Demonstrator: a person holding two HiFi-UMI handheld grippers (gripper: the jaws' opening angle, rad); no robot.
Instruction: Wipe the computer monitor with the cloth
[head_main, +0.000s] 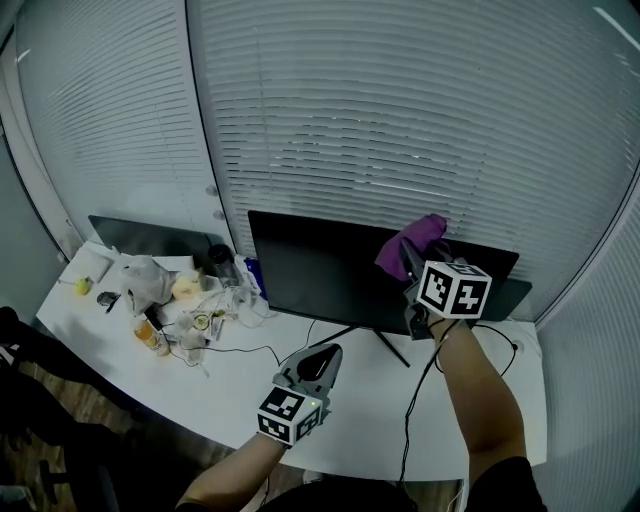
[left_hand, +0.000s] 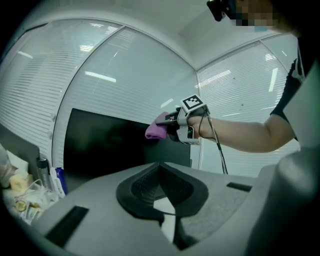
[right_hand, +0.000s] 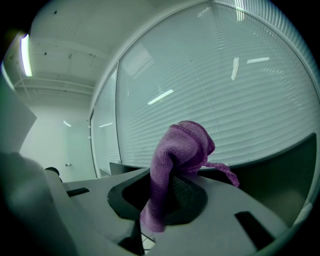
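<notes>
A black monitor (head_main: 320, 270) stands on a white desk (head_main: 230, 395) in front of window blinds. At its upper right corner my right gripper (head_main: 410, 268) is shut on a purple cloth (head_main: 412, 243), which bunches up above the screen's top edge. In the right gripper view the cloth (right_hand: 177, 160) sticks up from between the jaws of that gripper (right_hand: 167, 177), with the monitor's dark edge (right_hand: 282, 167) just beyond. My left gripper (head_main: 320, 362) hangs low over the desk in front of the monitor stand, shut and empty. From the left gripper view I see the screen (left_hand: 100, 145) and the cloth (left_hand: 156, 129).
Clutter fills the desk's left end: a second dark screen (head_main: 150, 237), a dark bottle (head_main: 222, 265), plastic bags (head_main: 145, 280) and an orange bottle (head_main: 150, 335). Black cables (head_main: 408, 400) run across the desk by the monitor stand (head_main: 378, 338). Blinds (head_main: 400, 120) close off the back.
</notes>
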